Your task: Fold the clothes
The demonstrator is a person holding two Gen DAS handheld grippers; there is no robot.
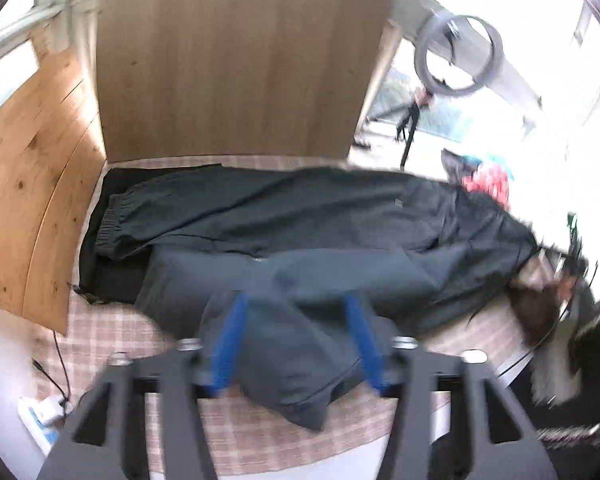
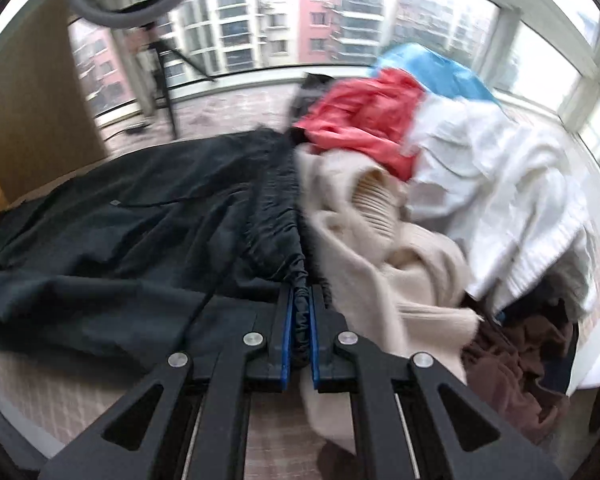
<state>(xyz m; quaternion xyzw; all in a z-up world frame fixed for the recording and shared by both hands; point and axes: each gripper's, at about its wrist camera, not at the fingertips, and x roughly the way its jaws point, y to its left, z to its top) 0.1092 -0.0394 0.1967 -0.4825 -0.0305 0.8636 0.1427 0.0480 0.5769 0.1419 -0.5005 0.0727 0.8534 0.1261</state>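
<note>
Across the middle of the left wrist view, your dark trousers (image 1: pixel 284 216) lie stretched over the plaid-covered table (image 1: pixel 100 336), with the elastic cuff at the left of the frame near the wooden panel (image 1: pixel 236 64). A blue-grey part of the fabric is bunched in the lower centre, and your left gripper (image 1: pixel 296 304) sits over it with its blue fingers (image 1: pixel 230 348) spread wide apart; cloth shows between them, but they are not closed on it. Whether the tips touch the cloth is hard to tell through the blur.

At the lower centre of the right wrist view, your right gripper (image 2: pixel 299 292) is clenched, the two blue pads nearly together with a gathered, ruched edge of the same trousers (image 2: pixel 132 248) pinched between them. From that pinch the dark fabric spreads up and to the left of the frame.

To the right of the trousers, a heap of other clothes lies touching them: a cream knit sweater (image 2: pixel 380 240) just beside the gathered edge, a red garment (image 2: pixel 360 120) above it, a white garment (image 2: pixel 500 192) to the right, a blue one (image 2: pixel 432 68) on top, and a brown one (image 2: pixel 520 368) at the lower right. A grey ring light (image 1: pixel 458 54) hangs at the upper right of the left view, in front of bright windows.
</note>
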